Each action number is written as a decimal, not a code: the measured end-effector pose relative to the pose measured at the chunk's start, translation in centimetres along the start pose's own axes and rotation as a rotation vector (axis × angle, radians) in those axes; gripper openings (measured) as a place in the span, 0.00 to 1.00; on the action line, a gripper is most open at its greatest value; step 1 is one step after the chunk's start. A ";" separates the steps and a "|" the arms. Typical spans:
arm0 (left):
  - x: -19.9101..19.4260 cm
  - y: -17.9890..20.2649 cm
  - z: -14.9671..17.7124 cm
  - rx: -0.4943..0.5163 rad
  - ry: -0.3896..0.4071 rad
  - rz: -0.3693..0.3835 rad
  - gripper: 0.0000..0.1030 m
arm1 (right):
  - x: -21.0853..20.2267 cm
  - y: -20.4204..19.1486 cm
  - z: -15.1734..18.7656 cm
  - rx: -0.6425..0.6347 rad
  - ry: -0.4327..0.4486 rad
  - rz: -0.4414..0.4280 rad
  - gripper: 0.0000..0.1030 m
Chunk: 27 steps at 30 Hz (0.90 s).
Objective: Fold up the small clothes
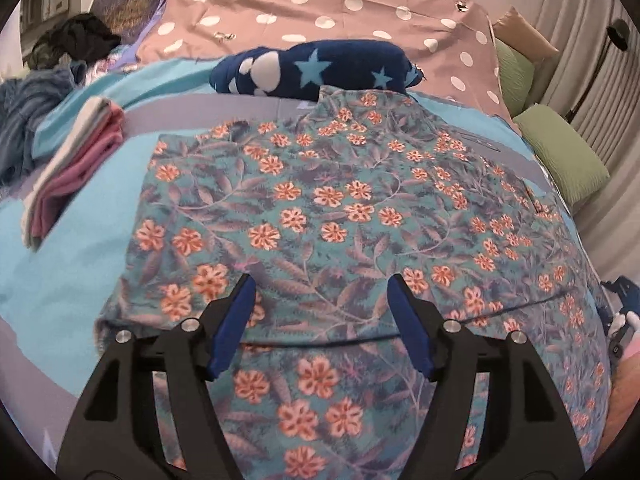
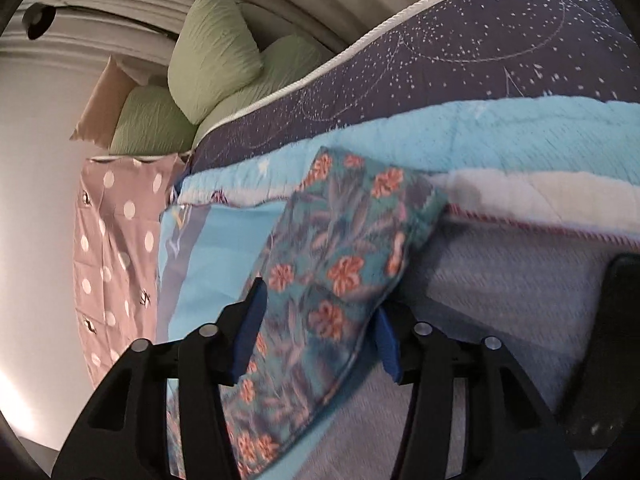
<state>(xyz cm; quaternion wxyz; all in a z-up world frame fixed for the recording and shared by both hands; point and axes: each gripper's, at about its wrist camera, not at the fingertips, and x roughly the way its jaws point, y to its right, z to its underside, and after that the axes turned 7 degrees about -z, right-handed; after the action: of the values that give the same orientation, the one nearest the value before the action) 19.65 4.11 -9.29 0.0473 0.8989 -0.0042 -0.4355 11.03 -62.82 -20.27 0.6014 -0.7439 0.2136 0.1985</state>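
Note:
A teal floral garment (image 1: 340,208) with orange flowers lies spread flat on the light blue bed cover (image 1: 80,272). My left gripper (image 1: 320,280) is open and hovers over the garment's near part, with its blue pads (image 1: 236,320) wide apart. In the right wrist view a narrow part of the same floral garment (image 2: 336,264) runs between my right gripper's (image 2: 320,296) open jaws. The right blue pads (image 2: 250,328) stand on either side of the cloth without pinching it.
A folded pink and white stack (image 1: 76,168) lies left of the garment. A navy star-print bundle (image 1: 316,68) sits behind it on a pink polka-dot sheet (image 1: 320,4). Green pillows (image 2: 216,48) and a dark starry quilt (image 2: 480,48) lie at the bed's edge. A clothes pile (image 1: 60,48) sits far left.

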 end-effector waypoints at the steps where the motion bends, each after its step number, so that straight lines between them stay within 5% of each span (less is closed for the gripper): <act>1: 0.2 -0.1 0.0 -0.004 -0.006 0.003 0.68 | 0.3 -0.1 0.0 0.019 -0.017 -0.031 0.19; 5: 0.6 -0.2 0.3 -0.007 -0.014 0.011 0.68 | -0.2 -3.1 1.7 0.013 -0.078 -0.228 0.09; 9: 0.6 -0.1 0.4 -0.001 -0.007 0.007 0.68 | -0.2 -12.2 7.7 -0.228 -0.219 -0.410 0.09; 15: 0.4 -0.6 0.4 -0.025 -0.001 0.036 0.68 | -0.1 -22.7 23.7 -0.555 -0.526 -0.616 0.09; 19: 0.4 -0.8 0.3 -0.029 -0.004 0.048 0.68 | -0.4 -24.5 33.6 -0.779 -0.692 -0.641 0.09; 22: 0.2 -1.2 0.3 -0.045 0.001 0.076 0.68 | 0.2 -23.5 40.0 -0.962 -0.810 -0.570 0.09; 27: -0.6 -1.9 0.2 -0.086 0.002 0.179 0.68 | 2.0 -20.6 43.3 -1.033 -0.902 -0.418 0.13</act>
<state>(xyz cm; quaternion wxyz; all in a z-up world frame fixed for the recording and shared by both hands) 19.02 5.97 -9.12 0.1244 0.8925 -0.0659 -0.4286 22.53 -16.74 -13.26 0.2274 -0.8045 -0.3240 0.4428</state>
